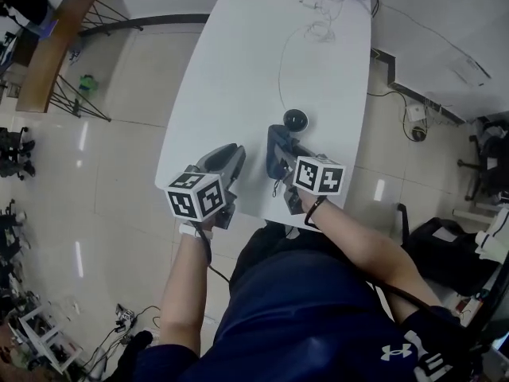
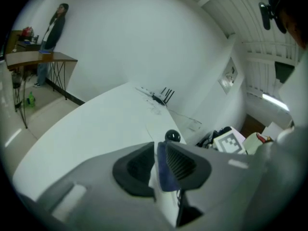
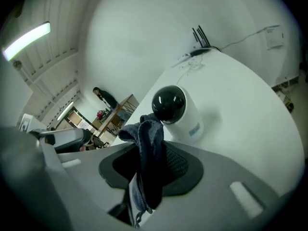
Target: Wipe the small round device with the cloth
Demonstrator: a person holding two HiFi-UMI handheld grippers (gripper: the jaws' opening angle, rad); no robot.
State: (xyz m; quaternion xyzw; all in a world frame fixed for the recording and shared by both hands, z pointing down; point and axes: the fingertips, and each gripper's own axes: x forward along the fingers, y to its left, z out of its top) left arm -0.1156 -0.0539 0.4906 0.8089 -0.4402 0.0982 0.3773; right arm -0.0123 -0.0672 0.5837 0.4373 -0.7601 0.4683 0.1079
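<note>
Right gripper (image 3: 146, 170) is pinching the cloth (image 3: 150, 143) just beside the device (image 3: 176, 112), left gripper (image 2: 157, 166) idling closed, empty; cloth needs pressing onto it.

1. Bright, even indoor light; a strip lamp (image 3: 26, 40) glows.
2. Glare streaks mark the floor (image 1: 103, 173).
3. Gripper views bulge, corners black, close parts blurred.
4. The device (image 2: 172, 136) carries a small glint.

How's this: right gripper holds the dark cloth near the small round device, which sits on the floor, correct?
Not the floor: the small round device sits on the white table. The right gripper does hold the dark cloth near it; the right gripper view shows this.
</note>
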